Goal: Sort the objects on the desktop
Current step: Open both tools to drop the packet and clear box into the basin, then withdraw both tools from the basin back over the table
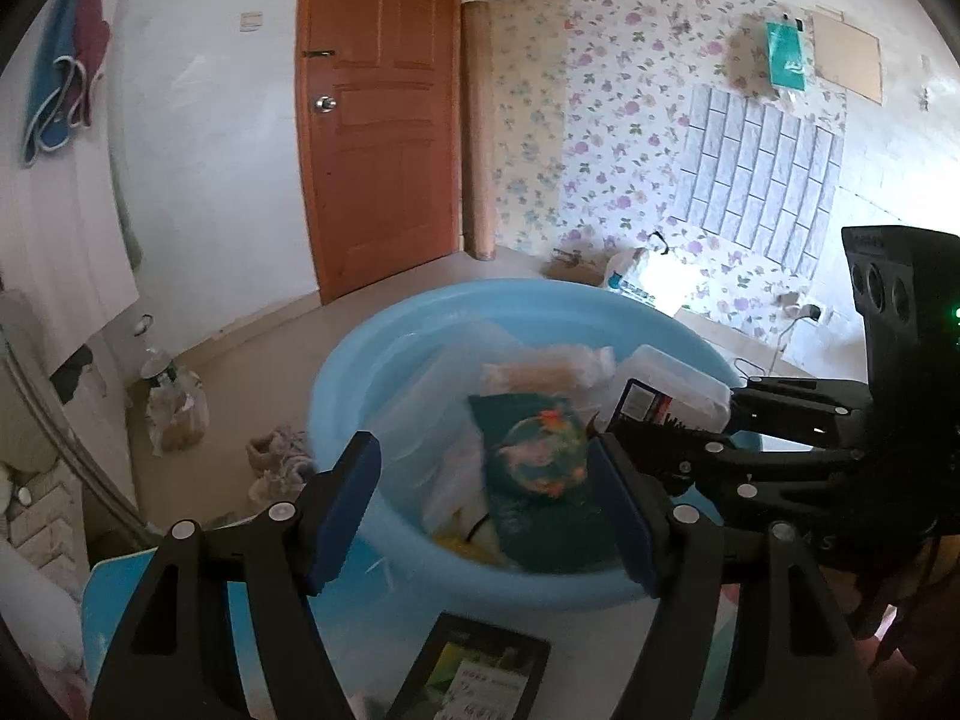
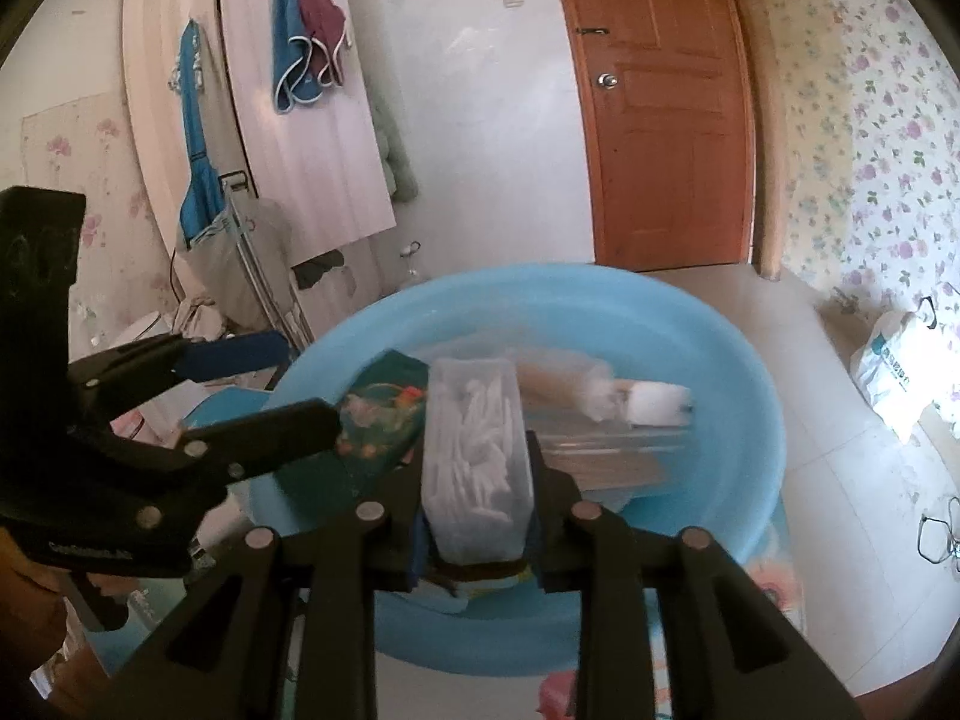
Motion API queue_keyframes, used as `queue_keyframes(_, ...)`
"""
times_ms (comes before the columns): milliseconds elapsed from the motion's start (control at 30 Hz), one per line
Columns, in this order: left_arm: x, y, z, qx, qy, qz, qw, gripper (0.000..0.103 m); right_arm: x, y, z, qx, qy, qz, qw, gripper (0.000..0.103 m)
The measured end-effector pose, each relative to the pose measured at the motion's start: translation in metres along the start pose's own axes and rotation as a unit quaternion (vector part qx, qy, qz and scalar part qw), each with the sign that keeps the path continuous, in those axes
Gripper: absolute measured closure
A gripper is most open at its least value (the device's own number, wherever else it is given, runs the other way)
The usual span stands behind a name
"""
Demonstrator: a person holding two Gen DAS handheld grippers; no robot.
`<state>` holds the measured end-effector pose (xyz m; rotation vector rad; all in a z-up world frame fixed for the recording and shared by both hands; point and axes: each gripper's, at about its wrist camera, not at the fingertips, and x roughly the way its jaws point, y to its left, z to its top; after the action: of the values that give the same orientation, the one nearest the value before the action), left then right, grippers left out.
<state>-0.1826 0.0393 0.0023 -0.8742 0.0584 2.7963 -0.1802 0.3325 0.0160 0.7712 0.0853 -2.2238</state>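
A light blue basin holds several packets. My left gripper is open above its near side. A dark green printed packet lies blurred between and below its blue pads; the left pad stands well clear of it. My right gripper is shut on a clear plastic box of white cotton swabs, held over the basin's near rim. In the left wrist view the right gripper reaches in from the right. The right wrist view shows the left gripper at the left.
The basin also holds a clear bag of brownish items and a white-tipped roll. A black-framed card lies on the table in front of the basin. On the floor are shoes and a white bag.
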Motion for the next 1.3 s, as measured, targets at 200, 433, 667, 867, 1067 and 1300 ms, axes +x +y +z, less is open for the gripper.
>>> queue_keyframes(200,-0.015,0.01,-0.017,-0.02,0.005,0.014,0.9997,0.028,-0.018,0.007,-0.008,0.0,-0.002,0.0,1.0,0.048)
queue_keyframes(433,-0.031,0.013,-0.041,-0.039,0.019,0.023,0.9988,0.025,-0.05,0.012,-0.027,0.009,-0.015,-0.018,1.0,0.047)
queue_keyframes(667,-0.046,0.005,-0.071,-0.038,0.039,0.029,0.9981,0.021,-0.058,0.022,-0.051,0.019,0.014,-0.028,0.999,0.036)
queue_keyframes(867,-0.066,0.004,-0.1,-0.029,0.051,0.038,0.9976,0.015,-0.063,0.025,-0.078,0.051,0.042,-0.029,0.997,0.036)
queue_keyframes(1067,-0.074,0.014,-0.128,-0.044,0.085,0.045,0.9944,0.015,-0.066,0.037,-0.098,0.06,0.067,-0.042,0.995,0.032)
queue_keyframes(1300,-0.087,0.03,-0.149,-0.064,0.102,0.061,0.9908,0.015,-0.066,0.04,-0.105,0.077,0.08,-0.047,0.993,0.017)
